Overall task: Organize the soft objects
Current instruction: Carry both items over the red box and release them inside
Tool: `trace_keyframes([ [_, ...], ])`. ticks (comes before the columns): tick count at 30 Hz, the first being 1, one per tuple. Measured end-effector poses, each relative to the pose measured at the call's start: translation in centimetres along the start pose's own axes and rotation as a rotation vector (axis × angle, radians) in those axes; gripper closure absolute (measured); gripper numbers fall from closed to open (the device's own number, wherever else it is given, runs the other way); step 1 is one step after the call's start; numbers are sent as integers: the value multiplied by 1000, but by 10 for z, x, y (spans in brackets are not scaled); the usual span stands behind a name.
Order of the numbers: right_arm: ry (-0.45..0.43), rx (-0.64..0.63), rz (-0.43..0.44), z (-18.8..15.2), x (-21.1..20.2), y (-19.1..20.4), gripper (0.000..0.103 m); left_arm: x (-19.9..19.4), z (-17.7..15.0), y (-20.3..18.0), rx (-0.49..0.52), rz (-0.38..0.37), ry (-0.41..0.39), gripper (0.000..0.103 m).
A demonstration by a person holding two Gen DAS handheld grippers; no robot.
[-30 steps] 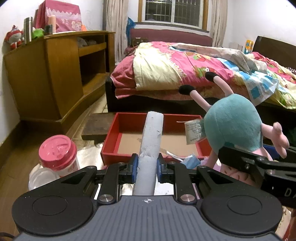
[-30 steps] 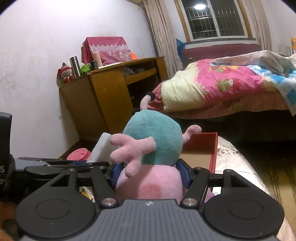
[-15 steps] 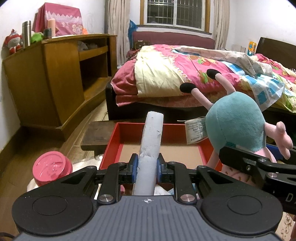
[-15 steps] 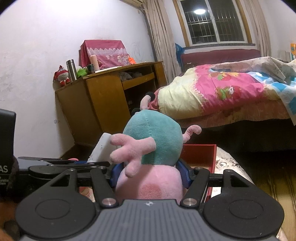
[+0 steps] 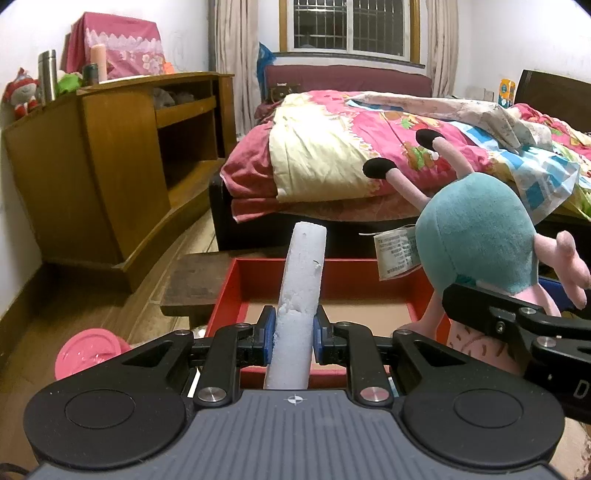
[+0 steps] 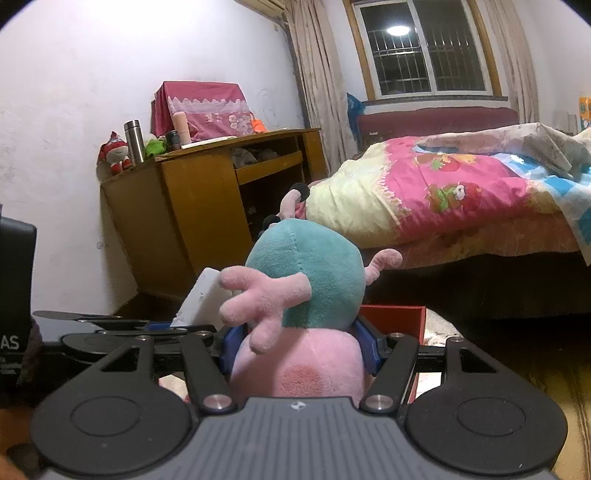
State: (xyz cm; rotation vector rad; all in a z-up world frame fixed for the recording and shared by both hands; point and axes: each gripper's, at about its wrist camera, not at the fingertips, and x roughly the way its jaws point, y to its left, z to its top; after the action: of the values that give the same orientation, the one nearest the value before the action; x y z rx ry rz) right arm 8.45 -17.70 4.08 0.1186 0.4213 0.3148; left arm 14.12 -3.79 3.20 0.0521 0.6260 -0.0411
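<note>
Here, in the left wrist view, our left gripper (image 5: 293, 332) clamped a white foam stick (image 5: 300, 295) above the red box (image 5: 258, 280) ahead, probably its destination. In the right wrist view, our right gripper (image 6: 297, 349) squeezed the plush toy (image 6: 303, 295) upside down, box just beyond.

My left wrist camera sits low behind its gripper, looking slightly down along the fingers toward the shallow red cardboard tray (image 5: 332, 275) close ahead. My right wrist camera, alongside, angles more to the left. Both catch the wooden cabinet (image 5: 92, 166) (image 6: 192, 221), the bed's pink quilt (image 5: 369, 147) (image 6: 443, 192), and the barred window (image 5: 351, 26) (image 6: 424, 48).
</note>
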Motion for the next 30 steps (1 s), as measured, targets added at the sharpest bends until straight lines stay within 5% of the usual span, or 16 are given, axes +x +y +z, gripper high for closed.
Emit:
trace_keyframes([
  [22, 22, -59, -47, 12, 67, -15, 64, 73, 18, 0, 15, 55, 31, 82],
  [24, 46, -58, -58, 10, 84, -19, 63, 87, 19, 1, 26, 52, 55, 75],
  [27, 71, -102, -98, 5, 106, -20, 59, 100, 12, 3, 32, 89, 66, 33],
  [30, 42, -132, -138, 4, 108, -18, 36, 103, 9, 3, 55, 125, 81, 28],
])
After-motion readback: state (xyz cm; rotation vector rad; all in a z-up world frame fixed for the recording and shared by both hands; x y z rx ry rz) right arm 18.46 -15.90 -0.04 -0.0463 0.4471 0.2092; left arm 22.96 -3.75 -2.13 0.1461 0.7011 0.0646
